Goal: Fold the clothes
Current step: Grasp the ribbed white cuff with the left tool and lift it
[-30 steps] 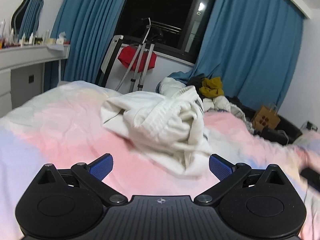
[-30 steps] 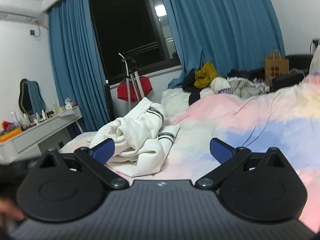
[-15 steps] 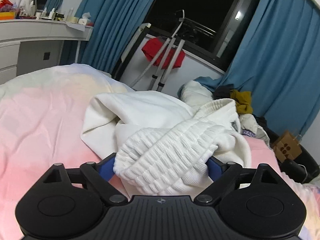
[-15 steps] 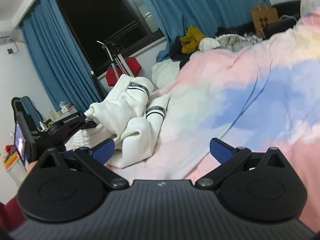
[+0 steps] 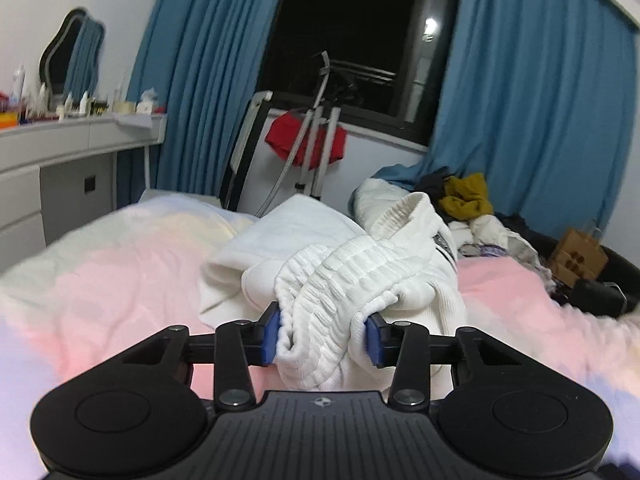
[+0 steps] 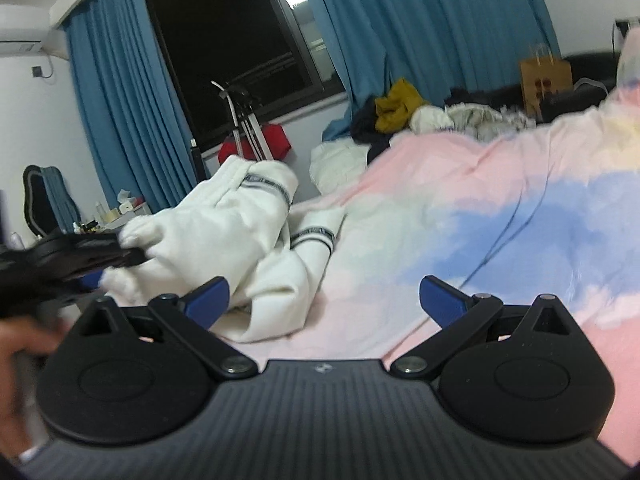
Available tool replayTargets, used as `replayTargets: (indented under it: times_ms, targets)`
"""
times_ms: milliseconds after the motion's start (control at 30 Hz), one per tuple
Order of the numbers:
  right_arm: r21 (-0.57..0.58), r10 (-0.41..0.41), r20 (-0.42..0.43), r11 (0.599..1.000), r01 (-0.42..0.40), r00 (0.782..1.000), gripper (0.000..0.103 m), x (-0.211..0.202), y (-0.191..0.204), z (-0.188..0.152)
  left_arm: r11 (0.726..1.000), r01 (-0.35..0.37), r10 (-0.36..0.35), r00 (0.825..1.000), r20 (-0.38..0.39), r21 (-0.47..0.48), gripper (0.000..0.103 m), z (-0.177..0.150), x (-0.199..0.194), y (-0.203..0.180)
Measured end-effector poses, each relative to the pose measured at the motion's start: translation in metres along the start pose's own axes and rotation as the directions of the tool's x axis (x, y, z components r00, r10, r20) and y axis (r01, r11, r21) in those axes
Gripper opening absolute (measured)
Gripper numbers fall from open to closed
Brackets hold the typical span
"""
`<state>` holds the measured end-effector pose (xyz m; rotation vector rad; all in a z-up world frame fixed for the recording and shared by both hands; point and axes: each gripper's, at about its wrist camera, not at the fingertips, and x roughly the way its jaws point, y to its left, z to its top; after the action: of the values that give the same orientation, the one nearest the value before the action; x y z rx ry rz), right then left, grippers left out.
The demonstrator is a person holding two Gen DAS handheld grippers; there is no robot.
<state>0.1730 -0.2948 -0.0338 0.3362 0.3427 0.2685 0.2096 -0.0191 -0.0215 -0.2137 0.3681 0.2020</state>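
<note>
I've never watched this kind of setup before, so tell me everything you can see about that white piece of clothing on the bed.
The white garment is soft, thick knit, crumpled in a heap on the pastel pink-and-blue bedspread. A ribbed elastic band is bunched at the front, and dark-striped cuffs show on its far side. The left gripper is shut on the ribbed part; the right gripper is open beside it.

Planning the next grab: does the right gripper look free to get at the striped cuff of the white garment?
Probably yes. The right gripper is open, nothing lies between it and the striped cuff, and the left gripper clamps the ribbed waistband on the garment's other side.
</note>
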Motion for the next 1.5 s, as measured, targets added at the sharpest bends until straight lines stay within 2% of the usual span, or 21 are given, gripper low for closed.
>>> replayTargets:
  times_ms: [67,167,267,333,433,533,633,700,767,900,967,1067,1167,1300,1400,1433,1467,1500]
  targets:
    - [-0.008,0.011,0.017,1.0,-0.011,1.0,0.103,-0.005,0.003,0.003,0.999,0.019,-0.019,1.0,0.006,0.041,0.043,-0.008,-0.034,0.006]
    - [-0.034,0.033,0.031,0.999,-0.032,0.999,0.103,-0.014,0.011,0.006,0.996,0.052,-0.05,0.998,-0.031,0.074,0.043,-0.028,-0.081,0.02]
    - [-0.043,0.073,0.042,0.996,-0.072,0.996,0.103,-0.022,0.019,0.008,0.994,0.084,-0.075,0.99,-0.12,0.071,0.044,-0.056,-0.117,0.04]
    - [-0.049,0.084,0.018,0.995,-0.083,0.996,0.103,-0.023,0.025,0.007,0.992,0.109,-0.097,0.978,-0.186,0.055,0.045,-0.075,-0.129,0.052]
    - [-0.059,0.083,-0.024,0.995,-0.084,0.996,0.103,-0.022,0.032,0.003,0.991,0.123,-0.108,0.965,-0.237,0.05,0.05,-0.093,-0.139,0.058]
    - [-0.068,0.066,-0.064,0.995,-0.071,0.996,0.103,-0.021,0.034,0.001,0.986,0.154,-0.134,0.957,-0.256,0.059,0.059,-0.098,-0.152,0.055]
    - [-0.026,0.058,-0.084,0.998,-0.061,0.995,0.103,-0.022,0.028,0.002,0.98,0.188,-0.164,0.951,-0.261,0.069,0.062,-0.103,-0.166,0.053]
    - [0.02,0.054,-0.085,0.998,-0.053,0.995,0.103,-0.023,0.021,0.004,0.975,0.213,-0.188,0.944,-0.27,0.067,0.066,-0.096,-0.17,0.054]
    - [0.045,0.042,-0.091,0.998,-0.038,0.995,0.103,-0.021,0.016,0.003,0.97,0.228,-0.199,0.945,-0.259,0.085,0.074,-0.093,-0.177,0.054]
    - [0.083,0.021,-0.126,0.996,-0.011,0.992,0.103,-0.015,0.007,0.0,0.961,0.269,-0.249,0.943,-0.22,0.066,0.076,-0.073,-0.185,0.048]
    - [0.103,0.01,-0.126,0.995,0.003,0.992,0.103,-0.013,0.003,0.002,0.951,0.303,-0.286,0.939,-0.191,0.061,0.079,-0.058,-0.183,0.039]
    - [0.141,-0.006,-0.104,0.99,0.021,0.995,0.103,-0.013,-0.006,0.005,0.936,0.336,-0.315,0.934,-0.17,0.108,0.079,-0.033,-0.159,0.014]
    - [0.17,-0.027,-0.094,0.985,0.042,0.995,0.103,-0.011,-0.014,0.007,0.929,0.345,-0.316,0.928,-0.198,0.135,0.075,-0.016,-0.112,-0.015]
    - [0.203,-0.022,-0.102,0.978,0.042,0.995,0.103,-0.008,-0.025,0.005,0.94,0.312,-0.269,0.927,-0.262,0.139,0.072,-0.009,-0.039,-0.047]
    - [0.215,-0.023,-0.103,0.976,0.044,0.994,0.103,-0.004,-0.031,0.003,0.941,0.322,-0.281,0.914,-0.293,0.101,0.055,-0.008,0.002,-0.062]
    - [0.218,-0.019,-0.104,0.975,0.042,0.994,0.103,-0.002,-0.032,0.002,0.94,0.329,-0.288,0.91,-0.299,0.093,0.046,-0.008,0.014,-0.065]
    - [0.22,-0.017,-0.105,0.975,0.04,0.994,0.103,0.001,-0.034,0.001,0.937,0.339,-0.3,0.904,-0.304,0.083,0.032,-0.007,0.024,-0.069]
    - [0.214,-0.017,-0.111,0.976,0.041,0.994,0.103,0.003,-0.034,0.0,0.935,0.346,-0.309,0.9,-0.306,0.073,0.025,-0.004,0.034,-0.071]
